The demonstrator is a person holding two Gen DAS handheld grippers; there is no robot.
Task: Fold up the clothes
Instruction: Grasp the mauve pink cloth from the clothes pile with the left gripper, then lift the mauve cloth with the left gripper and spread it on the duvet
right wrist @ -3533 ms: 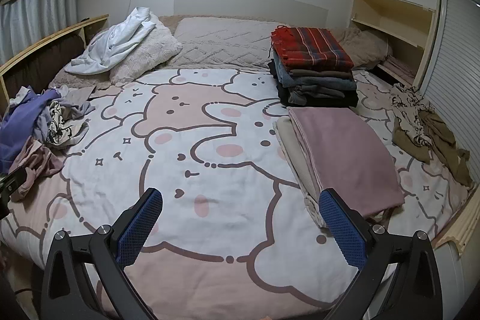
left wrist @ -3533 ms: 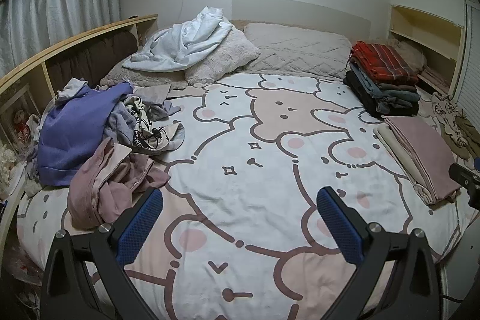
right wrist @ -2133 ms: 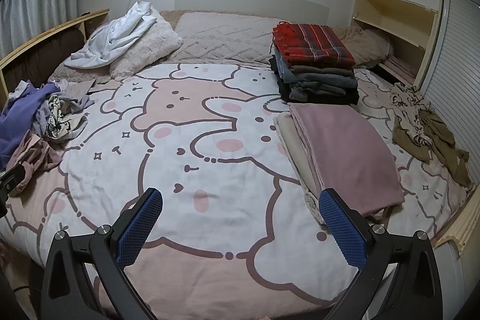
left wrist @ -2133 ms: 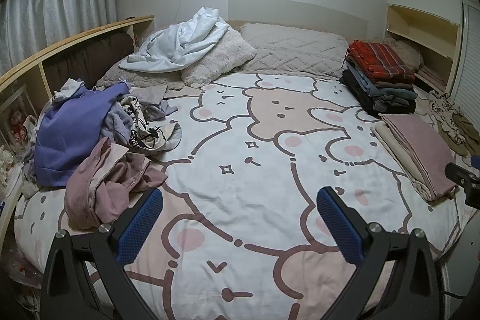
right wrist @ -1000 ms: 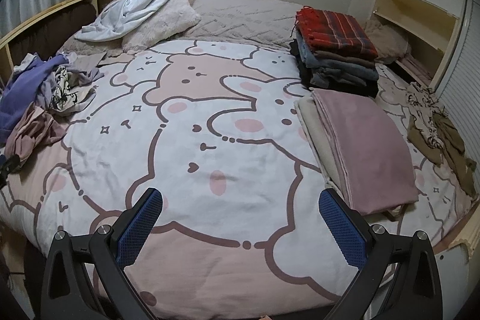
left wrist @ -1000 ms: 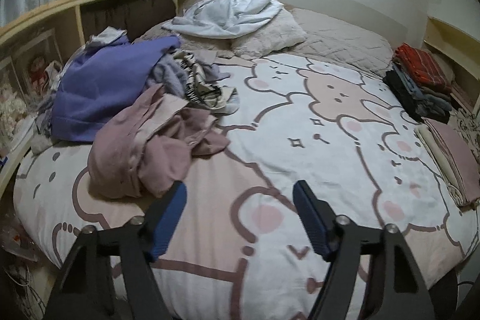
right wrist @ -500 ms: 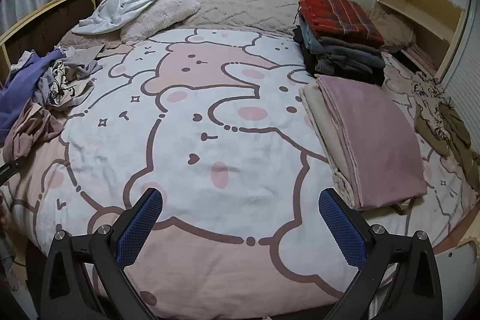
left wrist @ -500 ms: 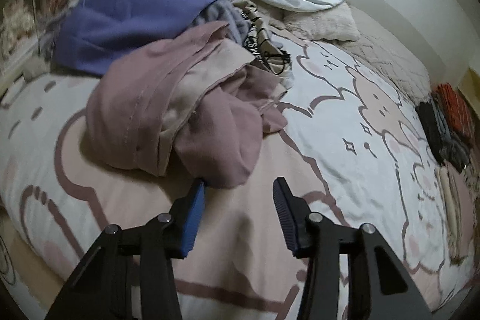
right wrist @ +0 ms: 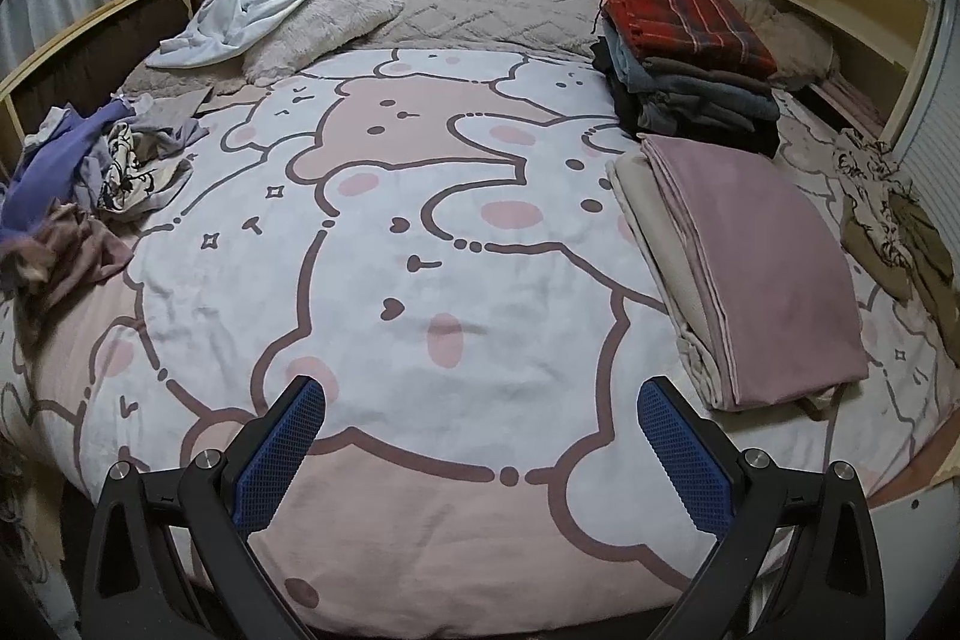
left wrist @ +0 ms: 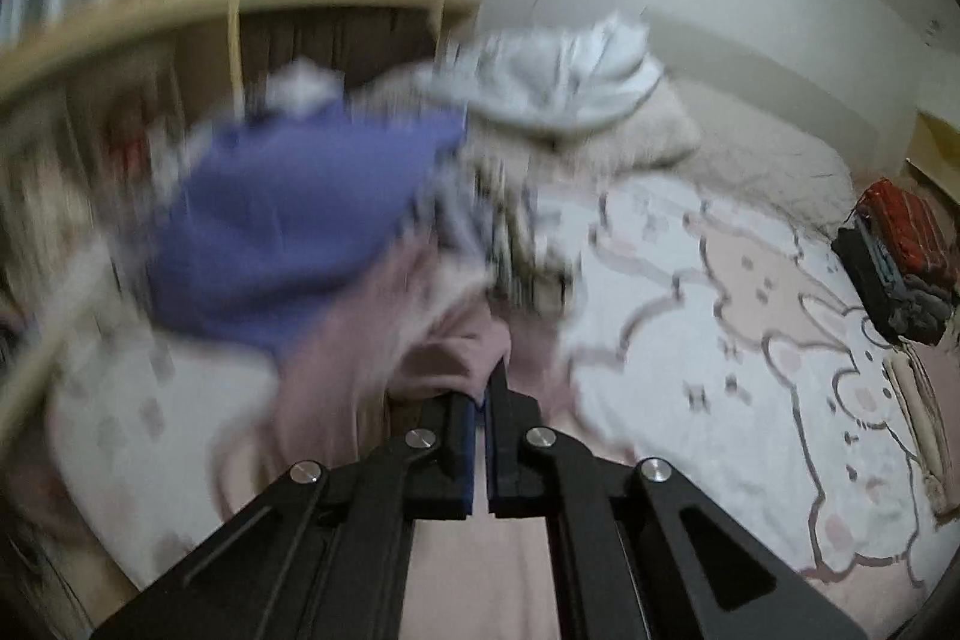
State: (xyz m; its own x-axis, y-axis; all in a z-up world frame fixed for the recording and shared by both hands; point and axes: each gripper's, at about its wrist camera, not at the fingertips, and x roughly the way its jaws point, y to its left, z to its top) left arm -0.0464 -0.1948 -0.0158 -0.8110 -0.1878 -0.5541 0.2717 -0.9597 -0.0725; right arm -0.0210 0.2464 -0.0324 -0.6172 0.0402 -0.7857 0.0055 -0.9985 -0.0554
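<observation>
The left tool [left wrist: 485,388] is clamped on an edge of the pink garment [left wrist: 420,340], which lies at the bed's [right wrist: 420,340] left side beside the unfolded heap [right wrist: 90,160]. The right tool [right wrist: 480,436], jaws wide and holding nothing, hovers well to the garment's right over bare bedspread, so the left is far nearer.

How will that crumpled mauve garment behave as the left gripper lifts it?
Likely floppy: the crumpled mauve garment is soft and bunched, pinched only at one fold by the left gripper. It may drag the purple garment lying over it.
</observation>
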